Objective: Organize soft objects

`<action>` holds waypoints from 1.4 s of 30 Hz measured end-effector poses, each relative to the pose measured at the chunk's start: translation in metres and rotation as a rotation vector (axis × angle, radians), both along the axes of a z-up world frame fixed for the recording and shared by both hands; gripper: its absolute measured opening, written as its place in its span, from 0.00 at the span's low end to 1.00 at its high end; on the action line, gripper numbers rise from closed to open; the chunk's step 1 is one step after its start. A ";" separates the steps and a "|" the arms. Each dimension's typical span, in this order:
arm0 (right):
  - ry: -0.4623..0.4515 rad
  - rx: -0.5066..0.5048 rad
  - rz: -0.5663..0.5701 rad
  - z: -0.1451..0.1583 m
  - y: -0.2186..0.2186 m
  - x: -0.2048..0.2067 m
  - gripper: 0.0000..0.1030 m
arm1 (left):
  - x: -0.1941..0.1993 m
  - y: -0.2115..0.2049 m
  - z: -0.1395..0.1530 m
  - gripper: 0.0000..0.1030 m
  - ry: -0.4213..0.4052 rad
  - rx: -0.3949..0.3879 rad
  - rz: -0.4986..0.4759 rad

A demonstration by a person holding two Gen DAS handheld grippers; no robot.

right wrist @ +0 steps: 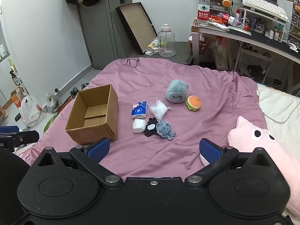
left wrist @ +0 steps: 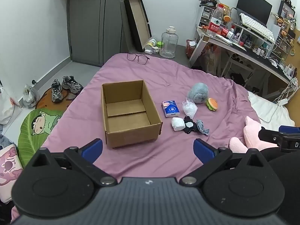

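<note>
Near the middle of the frame, on the bed (left wrist: 150,78), sit one empty box (left wrist: 129,112) and seven soft things (left wrist: 187,112). Both my left hand-held gripper (left wrist: 148,151) and right hand-held gripper (right wrist: 153,149) are wide apart, holding nothing.

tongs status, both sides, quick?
Left tongs: open, empty, above the purple blanket.
Right tongs: open, empty.
</note>
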State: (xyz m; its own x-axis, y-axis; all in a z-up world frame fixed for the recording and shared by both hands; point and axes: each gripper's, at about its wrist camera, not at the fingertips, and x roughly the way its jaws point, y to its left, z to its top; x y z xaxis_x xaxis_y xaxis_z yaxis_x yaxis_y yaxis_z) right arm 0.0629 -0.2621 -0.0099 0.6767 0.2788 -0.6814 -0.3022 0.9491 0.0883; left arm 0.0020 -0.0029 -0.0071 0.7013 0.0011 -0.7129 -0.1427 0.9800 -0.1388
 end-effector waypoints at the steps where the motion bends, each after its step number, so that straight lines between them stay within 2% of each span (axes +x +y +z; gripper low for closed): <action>1: -0.001 -0.001 0.001 -0.002 0.001 0.002 1.00 | 0.000 0.000 0.001 0.99 0.000 0.003 -0.001; 42: -0.005 -0.026 -0.026 -0.004 -0.006 0.001 1.00 | 0.002 -0.006 0.000 0.99 0.004 -0.001 -0.007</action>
State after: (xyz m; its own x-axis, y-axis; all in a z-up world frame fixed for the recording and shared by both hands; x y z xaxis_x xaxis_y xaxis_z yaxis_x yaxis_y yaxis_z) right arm 0.0638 -0.2682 -0.0135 0.6870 0.2433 -0.6847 -0.2776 0.9587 0.0621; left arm 0.0044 -0.0089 -0.0070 0.6987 -0.0043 -0.7154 -0.1367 0.9807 -0.1394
